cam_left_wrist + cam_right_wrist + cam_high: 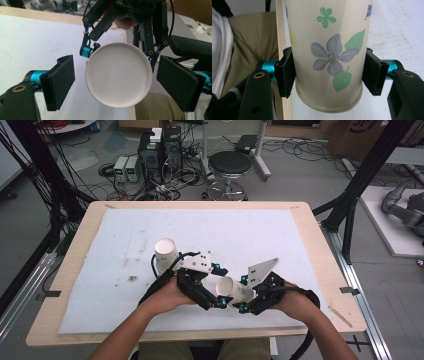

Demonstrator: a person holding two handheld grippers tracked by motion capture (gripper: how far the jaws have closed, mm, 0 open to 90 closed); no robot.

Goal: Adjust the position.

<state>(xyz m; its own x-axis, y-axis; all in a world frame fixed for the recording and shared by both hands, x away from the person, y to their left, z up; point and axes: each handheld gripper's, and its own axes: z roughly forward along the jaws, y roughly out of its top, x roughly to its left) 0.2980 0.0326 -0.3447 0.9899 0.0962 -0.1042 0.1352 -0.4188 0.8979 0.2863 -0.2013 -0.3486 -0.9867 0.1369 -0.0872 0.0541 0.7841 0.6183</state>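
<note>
Near table edge [200, 336], right gripper [328, 75] clamping flowered cup [329, 50], left gripper [117, 82] apart

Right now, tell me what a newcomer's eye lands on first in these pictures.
The flowered paper cup held sideways above the table's near edge, clamped in the right tool, its plain white bottom facing the left tool. That tool's black pads stand either side of the bottom without touching it. Next, a second white cup standing on the white mat behind the left hand.

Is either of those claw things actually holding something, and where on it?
The right gripper clamps the flowered paper cup by its side wall near the rim. The left gripper stands open around the cup's base, pads apart from it.
</note>
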